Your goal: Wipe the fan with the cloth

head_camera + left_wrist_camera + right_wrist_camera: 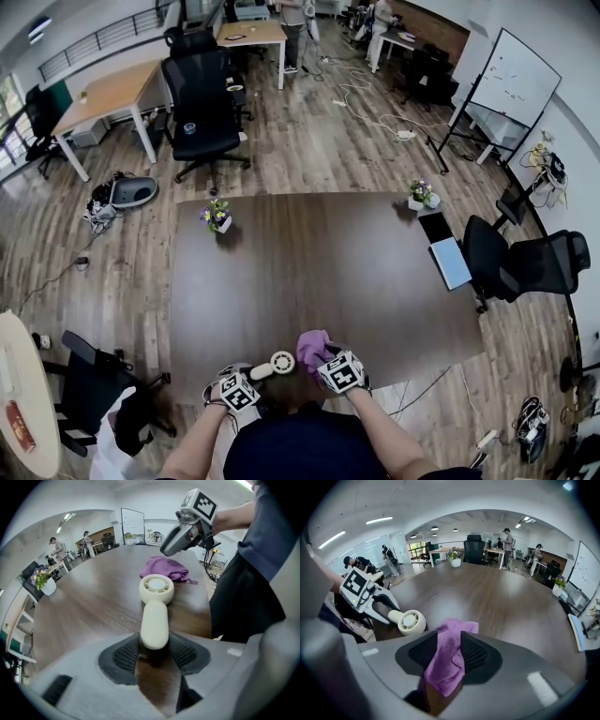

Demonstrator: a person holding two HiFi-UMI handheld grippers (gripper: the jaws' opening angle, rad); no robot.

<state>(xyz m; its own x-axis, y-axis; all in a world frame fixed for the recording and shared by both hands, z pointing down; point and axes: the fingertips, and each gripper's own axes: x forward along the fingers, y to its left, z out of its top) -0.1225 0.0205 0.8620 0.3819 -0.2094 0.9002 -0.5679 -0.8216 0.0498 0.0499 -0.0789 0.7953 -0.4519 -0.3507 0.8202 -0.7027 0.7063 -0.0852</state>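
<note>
A cream hand-held fan (279, 363) lies flat on the dark wooden table (319, 272), near its front edge. My left gripper (253, 376) is shut on the fan's handle (154, 623); the pads squeeze it from both sides and the round head (156, 588) points away from me. A purple cloth (312, 345) lies crumpled on the table just right of the fan head. My right gripper (449, 651) stands over the cloth (446, 665) with its jaws apart; the fabric lies loosely between the pads. From the left gripper view the right gripper (167, 549) hangs just above the cloth (164, 568).
Two small flower pots stand at the table's far corners, one left (217, 217) and one right (419, 195). A laptop (448, 255) sits at the right edge. Black office chairs (525, 262) stand beside the table. My body is against the front edge.
</note>
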